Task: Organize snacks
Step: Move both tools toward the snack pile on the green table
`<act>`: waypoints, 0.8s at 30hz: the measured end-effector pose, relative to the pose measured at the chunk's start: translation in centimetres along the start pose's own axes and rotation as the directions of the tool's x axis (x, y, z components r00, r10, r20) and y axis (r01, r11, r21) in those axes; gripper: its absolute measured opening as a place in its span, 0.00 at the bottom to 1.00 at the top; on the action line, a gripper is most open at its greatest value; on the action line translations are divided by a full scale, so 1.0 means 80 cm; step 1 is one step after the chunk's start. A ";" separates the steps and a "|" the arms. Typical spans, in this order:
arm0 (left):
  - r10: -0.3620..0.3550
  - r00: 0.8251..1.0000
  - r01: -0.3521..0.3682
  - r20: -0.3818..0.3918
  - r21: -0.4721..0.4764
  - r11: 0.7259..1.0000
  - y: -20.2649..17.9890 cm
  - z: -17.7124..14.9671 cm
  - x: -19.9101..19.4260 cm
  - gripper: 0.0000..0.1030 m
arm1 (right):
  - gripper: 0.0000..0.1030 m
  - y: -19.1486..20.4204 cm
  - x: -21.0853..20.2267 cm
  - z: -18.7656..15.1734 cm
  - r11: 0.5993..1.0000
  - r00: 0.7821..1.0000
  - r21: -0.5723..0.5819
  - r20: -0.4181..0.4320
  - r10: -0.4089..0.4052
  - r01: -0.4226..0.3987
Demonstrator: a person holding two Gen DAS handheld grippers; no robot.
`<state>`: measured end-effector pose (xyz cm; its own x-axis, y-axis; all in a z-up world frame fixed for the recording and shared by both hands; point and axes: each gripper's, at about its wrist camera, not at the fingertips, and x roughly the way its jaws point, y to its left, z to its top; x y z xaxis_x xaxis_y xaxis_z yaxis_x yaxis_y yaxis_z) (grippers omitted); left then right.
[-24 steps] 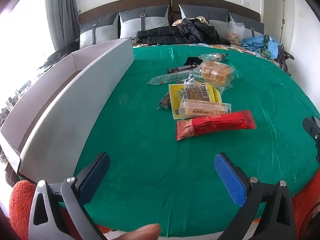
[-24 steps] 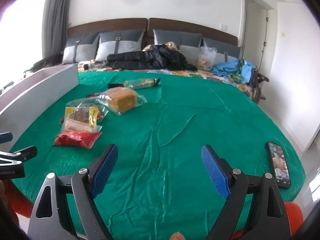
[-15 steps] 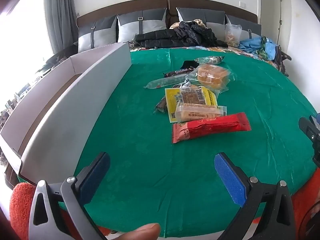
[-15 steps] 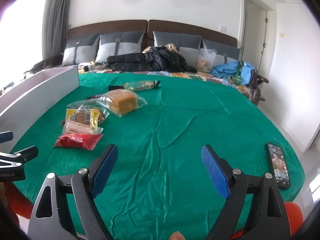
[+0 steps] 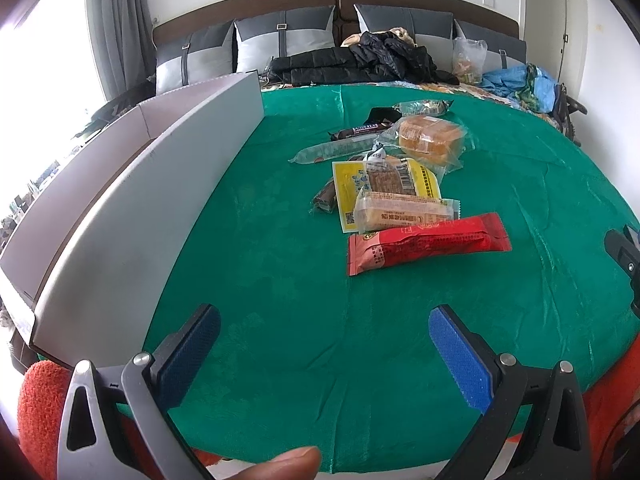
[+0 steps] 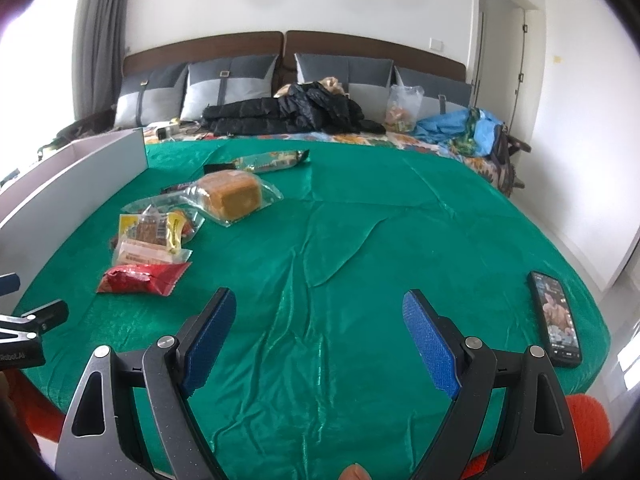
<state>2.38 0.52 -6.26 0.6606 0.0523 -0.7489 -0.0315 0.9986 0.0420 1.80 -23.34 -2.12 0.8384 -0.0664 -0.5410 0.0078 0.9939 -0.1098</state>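
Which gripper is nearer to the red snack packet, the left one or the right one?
Left. The left gripper faces the red snack packet just ahead. The right gripper is further, with the packet off to its left.

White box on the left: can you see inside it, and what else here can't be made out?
- White box interior: hidden by its near wall in both wrist views.
- Brown snack bar: mostly covered by the yellow packet, left wrist view.
- Print on the red packet: too small to read.

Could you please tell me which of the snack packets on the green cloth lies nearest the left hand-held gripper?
The long red foil packet: it lies at the near end of the pile, closest to the open left hand-held gripper, ahead of the clear-wrapped beige wafer packet.
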 end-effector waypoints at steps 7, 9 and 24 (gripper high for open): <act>0.002 1.000 -0.002 -0.011 -0.001 1.000 0.001 0.000 0.005 1.00 | 0.85 0.001 0.003 -0.001 1.000 1.000 0.015 0.004 0.007 -0.007; 0.003 1.000 -0.003 -0.015 0.000 1.000 0.001 -0.001 0.007 1.00 | 0.85 0.002 0.005 -0.002 1.000 1.000 0.008 -0.014 0.001 -0.001; -0.002 0.997 0.000 -0.077 -0.026 1.000 0.011 -0.007 0.028 1.00 | 0.85 0.004 0.017 -0.009 0.999 0.999 0.027 -0.027 0.032 -0.031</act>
<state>3.41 1.54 -8.27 0.6013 0.0501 -0.7974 -0.0509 0.9984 0.0243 2.55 -23.19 -3.53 0.8232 -0.0367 -0.5666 -0.0039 0.9975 -0.0704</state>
